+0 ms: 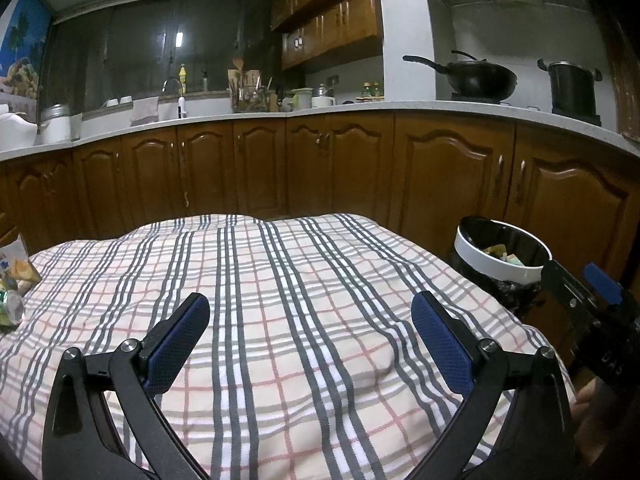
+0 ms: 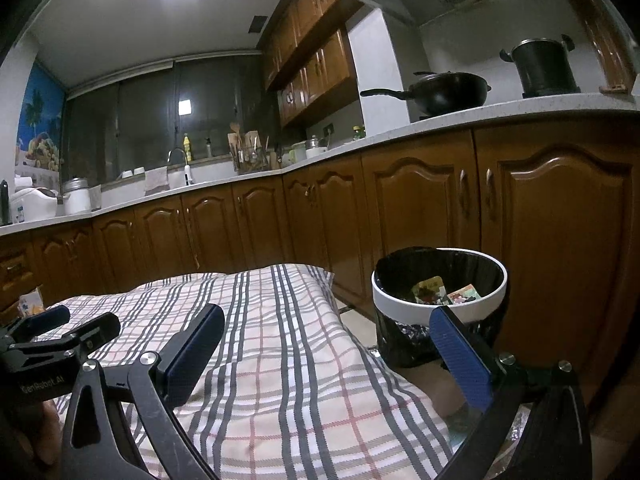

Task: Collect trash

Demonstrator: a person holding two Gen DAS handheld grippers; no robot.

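Over the plaid cloth [image 1: 304,320], left claw [image 1: 310,322] and right claw [image 2: 326,340] gape wide, apparently holding nothing.

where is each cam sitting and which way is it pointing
Left wrist: on the left gripper, jaws open, above the checked cloth, facing the kitchen cabinets; the right gripper shows at its right edge.
Right wrist: on the right gripper, jaws open, at the cloth's right side, facing the trash bin; the left gripper shows at its left edge.
Shared: cloth, bin, wok, pot, sink counter.
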